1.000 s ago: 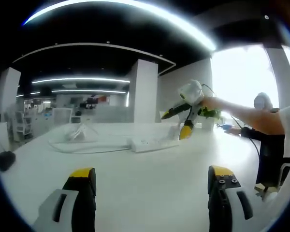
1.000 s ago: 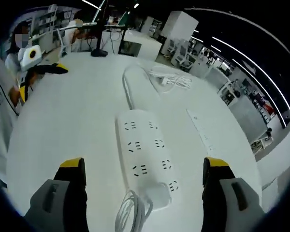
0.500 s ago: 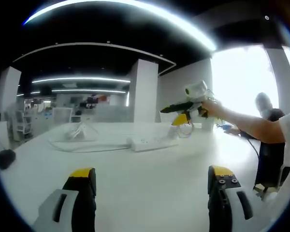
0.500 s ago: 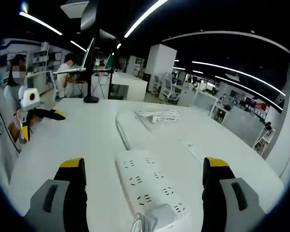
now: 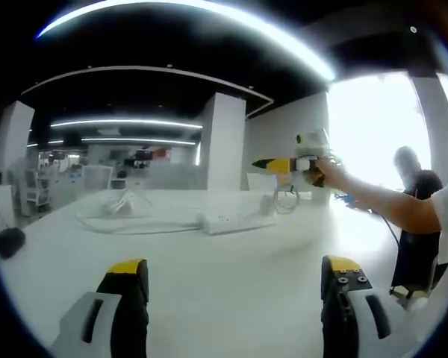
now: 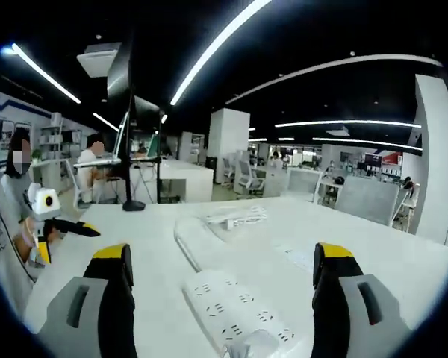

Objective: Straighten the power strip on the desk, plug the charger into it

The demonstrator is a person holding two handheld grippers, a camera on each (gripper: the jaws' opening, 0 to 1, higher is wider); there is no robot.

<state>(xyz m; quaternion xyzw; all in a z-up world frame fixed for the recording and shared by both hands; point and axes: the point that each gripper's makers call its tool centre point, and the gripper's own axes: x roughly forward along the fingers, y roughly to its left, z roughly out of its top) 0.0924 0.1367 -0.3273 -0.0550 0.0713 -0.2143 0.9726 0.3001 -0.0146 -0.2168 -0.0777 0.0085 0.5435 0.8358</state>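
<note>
Both the left gripper (image 5: 231,298) and right gripper (image 6: 220,298) hang wide open and empty above the desk (image 6: 134,239), so the power strip (image 6: 235,317) looks unstraightened, and the right one needs lowering onto it.

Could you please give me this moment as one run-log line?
left gripper: open, above desk | right gripper: open, over power strip | charger: not identified | plugging: not yet done

No legible text; distant signs perhaps blurred.
</note>
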